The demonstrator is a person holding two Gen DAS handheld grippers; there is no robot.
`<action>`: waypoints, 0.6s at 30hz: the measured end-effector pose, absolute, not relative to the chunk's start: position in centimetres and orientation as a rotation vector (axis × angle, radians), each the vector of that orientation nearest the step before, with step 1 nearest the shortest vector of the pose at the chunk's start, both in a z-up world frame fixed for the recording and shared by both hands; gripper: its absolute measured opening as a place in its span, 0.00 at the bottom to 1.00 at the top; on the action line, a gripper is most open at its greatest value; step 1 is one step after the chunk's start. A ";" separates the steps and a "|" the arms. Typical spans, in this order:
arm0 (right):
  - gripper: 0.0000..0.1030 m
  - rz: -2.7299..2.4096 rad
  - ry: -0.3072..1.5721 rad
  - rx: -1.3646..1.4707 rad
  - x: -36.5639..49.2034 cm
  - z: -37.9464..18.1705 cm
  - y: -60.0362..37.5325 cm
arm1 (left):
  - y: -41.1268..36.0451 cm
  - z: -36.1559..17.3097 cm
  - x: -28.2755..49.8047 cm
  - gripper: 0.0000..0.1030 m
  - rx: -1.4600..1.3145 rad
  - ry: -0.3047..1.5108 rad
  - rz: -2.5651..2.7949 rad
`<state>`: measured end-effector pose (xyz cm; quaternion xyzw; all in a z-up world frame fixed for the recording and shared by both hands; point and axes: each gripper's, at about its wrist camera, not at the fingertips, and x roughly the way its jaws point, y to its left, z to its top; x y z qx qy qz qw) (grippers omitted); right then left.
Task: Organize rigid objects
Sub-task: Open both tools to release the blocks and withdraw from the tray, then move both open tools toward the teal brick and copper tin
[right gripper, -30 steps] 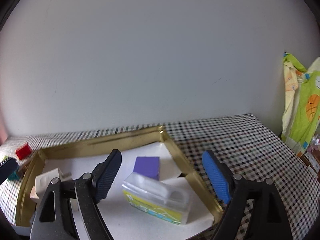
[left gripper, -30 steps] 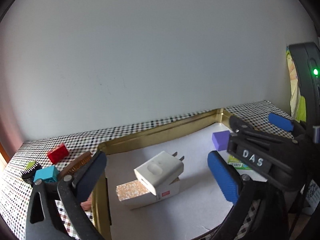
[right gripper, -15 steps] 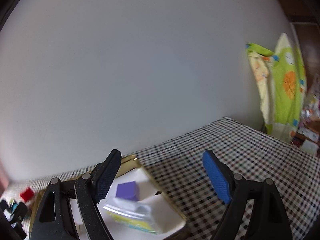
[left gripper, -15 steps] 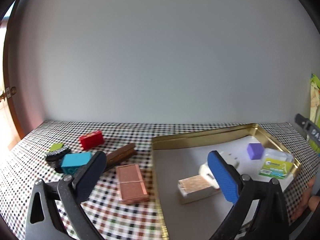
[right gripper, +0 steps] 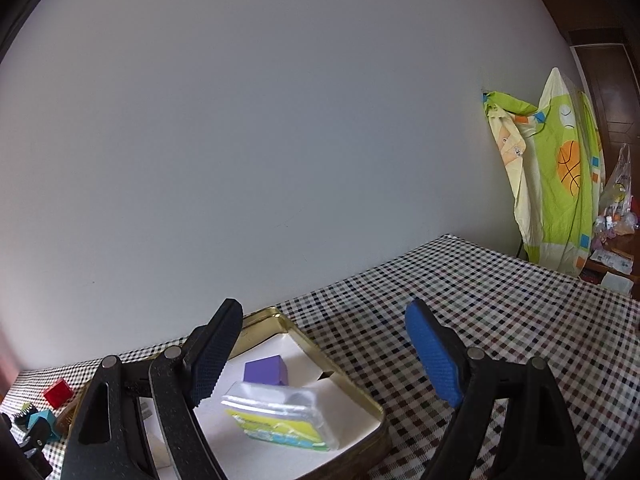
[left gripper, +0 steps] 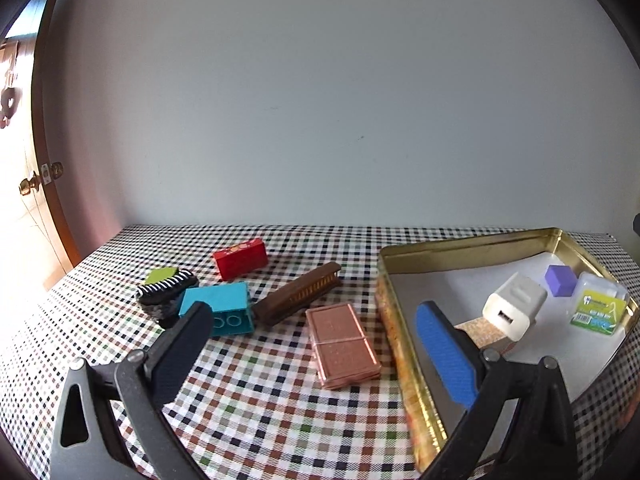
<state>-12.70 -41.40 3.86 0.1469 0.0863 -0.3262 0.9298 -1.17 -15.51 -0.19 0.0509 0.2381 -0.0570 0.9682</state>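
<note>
A gold tin tray (left gripper: 472, 244) lined with white paper holds a white charger (left gripper: 514, 306) leaning on a speckled box (left gripper: 482, 330), a purple cube (left gripper: 562, 280) and a clear floss case (left gripper: 598, 308). Left of the tray lie a copper case (left gripper: 342, 344), a brown bar (left gripper: 298, 298), a teal brick (left gripper: 220, 312), a red block (left gripper: 240, 258) and a black brush (left gripper: 164, 294). My left gripper (left gripper: 310, 354) is open and empty above the copper case. My right gripper (right gripper: 326, 356) is open and empty above the tray's right corner (right gripper: 348, 384), with the purple cube (right gripper: 266, 370) and floss case (right gripper: 280, 418) below.
The checkered tablecloth (right gripper: 500, 300) runs right to a table edge. A green patterned cloth (right gripper: 560, 184) hangs at the far right beside cluttered shelves. A door with a brass knob (left gripper: 30, 186) stands at the far left. A plain wall lies behind.
My left gripper swung left and back from the tray, so the loose objects on the cloth now show. My right gripper lifted and turned right, away from the floss case.
</note>
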 end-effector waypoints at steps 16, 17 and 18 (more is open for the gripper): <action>0.83 -0.585 0.261 0.269 -12.0 2.9 -36.1 | -11.5 0.1 -1.2 1.00 0.127 0.478 -0.112; 0.83 -0.578 0.263 0.255 -11.9 2.9 -35.5 | -11.2 0.1 -1.2 1.00 0.129 0.476 -0.110; 0.83 -0.567 0.262 0.237 -11.7 3.0 -34.7 | -10.8 0.1 -1.2 1.00 0.130 0.476 -0.107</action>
